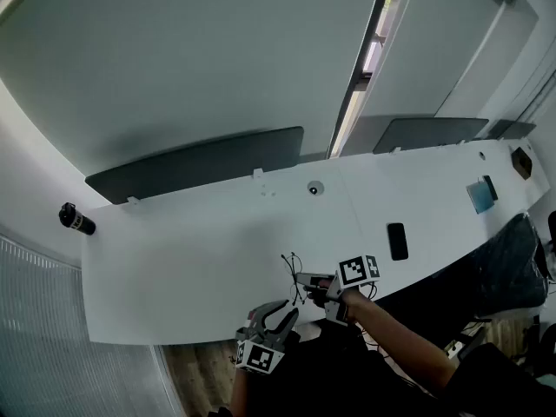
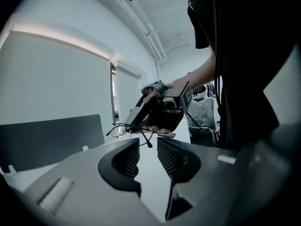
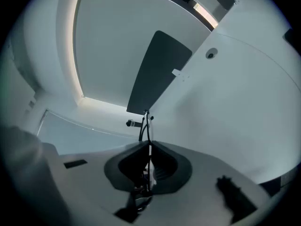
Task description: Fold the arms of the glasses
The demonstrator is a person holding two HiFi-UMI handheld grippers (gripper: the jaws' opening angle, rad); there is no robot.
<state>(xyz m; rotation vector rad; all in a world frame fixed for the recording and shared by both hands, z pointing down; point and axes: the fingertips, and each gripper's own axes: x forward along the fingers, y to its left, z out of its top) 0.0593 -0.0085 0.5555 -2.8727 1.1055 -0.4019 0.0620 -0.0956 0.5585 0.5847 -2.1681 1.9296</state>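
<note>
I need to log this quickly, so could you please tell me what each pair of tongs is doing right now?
The left tongs are open and empty.
The right tongs are closed on the glasses.

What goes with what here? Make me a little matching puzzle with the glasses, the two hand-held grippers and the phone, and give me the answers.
Things:
1. glasses
2. left hand-held gripper
3. right hand-held gripper
4. phone

States:
A. jaws apart, nothing between them
B. lying flat on the white table
C. pinched between two jaws
D. jaws closed on a thin wire frame

Pairs: 1-C, 2-A, 3-D, 4-B
</note>
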